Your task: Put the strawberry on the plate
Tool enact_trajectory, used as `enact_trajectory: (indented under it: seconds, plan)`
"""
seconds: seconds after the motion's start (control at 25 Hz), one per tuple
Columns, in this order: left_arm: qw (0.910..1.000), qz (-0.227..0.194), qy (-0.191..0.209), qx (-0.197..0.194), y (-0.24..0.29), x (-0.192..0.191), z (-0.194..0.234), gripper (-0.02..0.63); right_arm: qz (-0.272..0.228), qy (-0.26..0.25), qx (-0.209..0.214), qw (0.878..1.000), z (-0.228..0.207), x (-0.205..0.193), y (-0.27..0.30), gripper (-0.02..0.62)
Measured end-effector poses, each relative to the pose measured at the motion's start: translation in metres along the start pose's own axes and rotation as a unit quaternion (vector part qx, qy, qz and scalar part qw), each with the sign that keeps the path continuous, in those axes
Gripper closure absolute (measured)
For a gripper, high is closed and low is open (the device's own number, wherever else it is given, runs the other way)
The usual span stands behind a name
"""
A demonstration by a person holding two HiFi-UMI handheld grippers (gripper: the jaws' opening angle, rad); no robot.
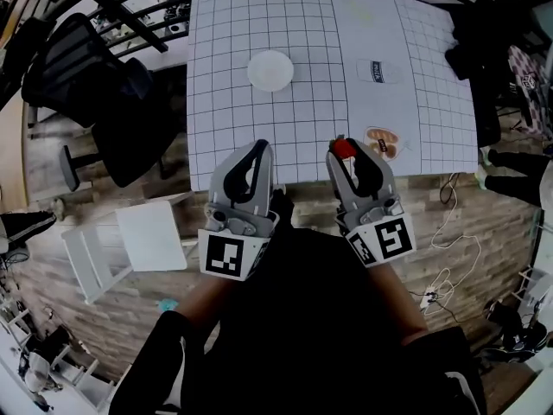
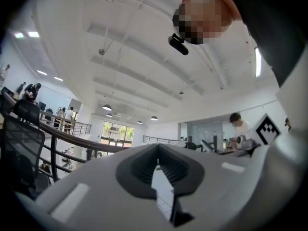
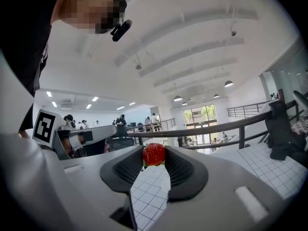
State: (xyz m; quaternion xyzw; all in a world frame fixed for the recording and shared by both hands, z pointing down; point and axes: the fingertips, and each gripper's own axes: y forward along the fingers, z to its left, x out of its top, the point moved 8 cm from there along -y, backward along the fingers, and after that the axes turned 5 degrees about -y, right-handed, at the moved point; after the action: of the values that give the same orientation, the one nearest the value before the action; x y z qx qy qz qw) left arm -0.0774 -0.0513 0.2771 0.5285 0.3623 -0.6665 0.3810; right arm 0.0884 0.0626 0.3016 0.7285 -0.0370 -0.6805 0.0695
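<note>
Two grey plastic grippers, hand-held, each carrying a cube with black-and-white square markers.

1. Right gripper (image 1: 344, 150) (image 3: 154, 157): smooth grey shell, dark ribbed pads curved like a bowl. Clenched on a small red, dimpled strawberry (image 1: 344, 147) (image 3: 154, 154), which is pinched at the very tips. The fruit hangs over the near edge of the white square-gridded table (image 1: 432, 102), towards its right half.

2. Left gripper (image 1: 259, 150) (image 2: 157, 147): same build. The tips meet and nothing is between them. It sits just off the table's near edge, left of the right gripper.

3. Round, flat, plain white plate (image 1: 270, 70): matte, bare. It lies on the table left of centre and towards the far side, well apart from the strawberry.

4. White rectangular card with a dark printed patch (image 1: 378, 71): on the table, right of the plate.

5. Flat pale oval piece with brown blotches (image 1: 381, 141): on the table near its near edge, just right of the strawberry.

6. Black mesh-backed office chair (image 1: 95, 85): off the table's left side.

7. White square stool (image 1: 151, 236): on the wood-plank floor (image 1: 52, 180), near the table's near-left corner.
</note>
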Motion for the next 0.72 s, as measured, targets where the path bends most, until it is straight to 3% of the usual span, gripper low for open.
enact_trajectory:
  seconds: [0.4,0.64,0.72]
  plan:
    - [0.9994,0.024,-0.006,0.026,0.019,-0.012,0.051,0.597,0.017,-0.017,0.006,1.0,-0.002,0.007,0.066,0.457]
    - [0.9978,0.02,-0.026,0.057,0.029,-0.012,0.057,0.597,0.029,-0.043,0.023,0.998,-0.009,-0.002,0.092,0.459]
    - [0.9975,0.014,-0.012,0.068,0.034,-0.014,0.054,0.597,0.031,-0.038,0.035,0.998,-0.013,-0.01,0.102,0.459]
